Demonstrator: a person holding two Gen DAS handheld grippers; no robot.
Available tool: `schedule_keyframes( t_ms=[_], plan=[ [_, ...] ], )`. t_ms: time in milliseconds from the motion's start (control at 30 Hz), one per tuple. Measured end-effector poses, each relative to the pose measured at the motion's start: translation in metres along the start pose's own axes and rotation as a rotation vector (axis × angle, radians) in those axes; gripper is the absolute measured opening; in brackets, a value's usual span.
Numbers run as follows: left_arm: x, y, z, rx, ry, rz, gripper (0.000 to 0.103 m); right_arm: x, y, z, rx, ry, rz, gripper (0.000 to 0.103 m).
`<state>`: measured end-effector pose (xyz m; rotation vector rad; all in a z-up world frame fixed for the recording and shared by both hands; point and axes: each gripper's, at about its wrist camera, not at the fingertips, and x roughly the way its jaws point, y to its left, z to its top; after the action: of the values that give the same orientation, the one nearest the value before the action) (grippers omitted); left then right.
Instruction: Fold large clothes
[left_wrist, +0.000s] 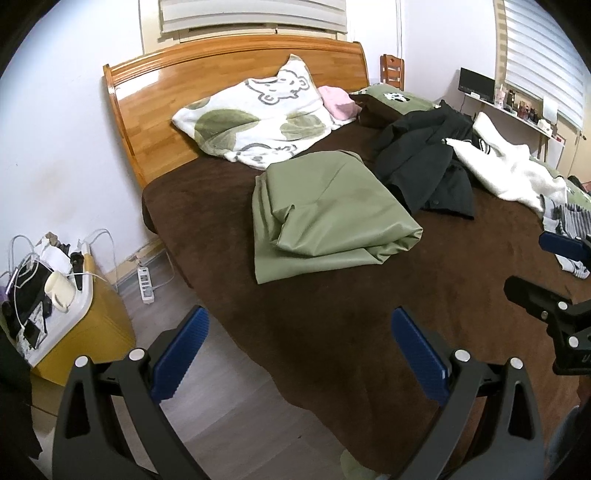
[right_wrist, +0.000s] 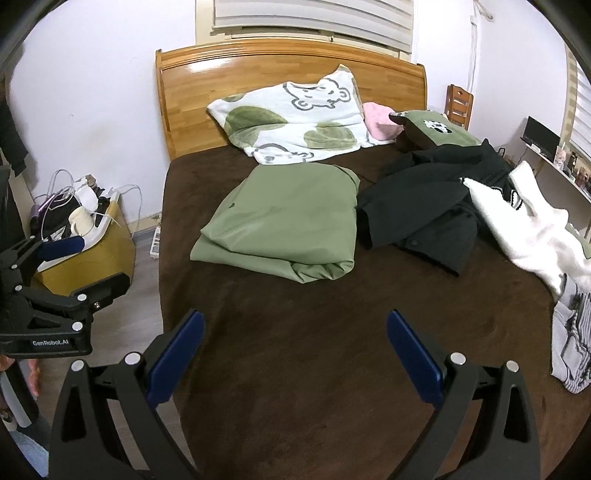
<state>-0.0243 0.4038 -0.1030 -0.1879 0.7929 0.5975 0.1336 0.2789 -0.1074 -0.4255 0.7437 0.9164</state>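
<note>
A green garment (left_wrist: 325, 218) (right_wrist: 288, 218) lies folded in a flat bundle on the brown bed cover (left_wrist: 332, 325) (right_wrist: 314, 332). To its right a black jacket (left_wrist: 424, 158) (right_wrist: 424, 199) is crumpled, with a white fleece garment (left_wrist: 509, 173) (right_wrist: 524, 221) partly over it. My left gripper (left_wrist: 301, 321) hangs open above the bed's near-left corner, nothing between its blue pads. My right gripper (right_wrist: 295, 325) is open too, above the bare cover, well short of the green bundle. Each gripper shows at the other view's edge.
A patterned blanket (left_wrist: 258, 114) (right_wrist: 291, 118), a pink cloth (left_wrist: 338, 101) and a green pillow (right_wrist: 436, 129) lie by the wooden headboard (left_wrist: 236, 62). Striped clothes (right_wrist: 572, 343) sit at the right edge. A cluttered yellow bedside box (left_wrist: 66, 306) and a power strip (left_wrist: 145, 284) are left of the bed.
</note>
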Motion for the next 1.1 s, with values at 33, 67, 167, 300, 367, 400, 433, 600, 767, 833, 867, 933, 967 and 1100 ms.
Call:
schedule_keyframes(
  t_ms=[33,67,167,300,367,400,433,600,767,833,867,933,967,1100],
  plan=[
    [-0.001,0.001,0.000,-0.001,-0.001,0.003,0.097,0.001,0.001,0.000,-0.003,0.003,0.006,0.097],
    [-0.002,0.002,0.000,-0.002,-0.002,0.005,0.097,0.001,0.002,-0.001,-0.005,0.004,0.007,0.097],
    [-0.003,0.005,0.000,-0.011,-0.002,0.013,0.097,0.003,0.004,-0.001,-0.014,0.010,0.009,0.097],
    [0.000,0.007,0.000,-0.014,0.003,0.015,0.097,0.005,0.004,-0.002,-0.015,0.016,0.008,0.097],
    [0.001,0.007,-0.001,-0.012,0.002,0.016,0.097,0.005,0.005,-0.001,-0.015,0.016,0.008,0.097],
    [0.000,0.007,-0.001,-0.012,-0.002,0.023,0.097,0.006,0.004,-0.001,-0.015,0.018,0.008,0.097],
    [0.000,0.007,-0.002,-0.014,-0.005,0.026,0.097,0.006,0.005,-0.003,-0.016,0.018,0.007,0.097],
    [0.002,0.005,-0.002,0.001,-0.010,0.025,0.097,0.006,0.005,-0.002,-0.016,0.017,0.005,0.097],
    [0.001,-0.003,-0.003,0.043,-0.018,0.011,0.096,0.007,0.005,-0.003,-0.015,0.018,0.007,0.097],
    [0.002,-0.005,-0.002,0.050,-0.018,0.000,0.096,0.006,0.005,-0.003,-0.017,0.017,0.007,0.097],
    [0.003,-0.005,-0.002,0.051,-0.019,-0.004,0.096,0.006,0.005,-0.002,-0.018,0.018,0.007,0.097],
    [0.002,-0.006,-0.001,0.051,-0.024,-0.003,0.096,0.006,0.005,-0.002,-0.016,0.017,0.008,0.097],
    [0.002,-0.005,-0.001,0.050,-0.025,-0.002,0.096,0.007,0.005,-0.002,-0.016,0.016,0.007,0.097],
    [0.001,-0.005,0.002,0.040,-0.034,-0.001,0.096,0.006,0.005,-0.002,-0.017,0.014,0.006,0.097]
  ],
)
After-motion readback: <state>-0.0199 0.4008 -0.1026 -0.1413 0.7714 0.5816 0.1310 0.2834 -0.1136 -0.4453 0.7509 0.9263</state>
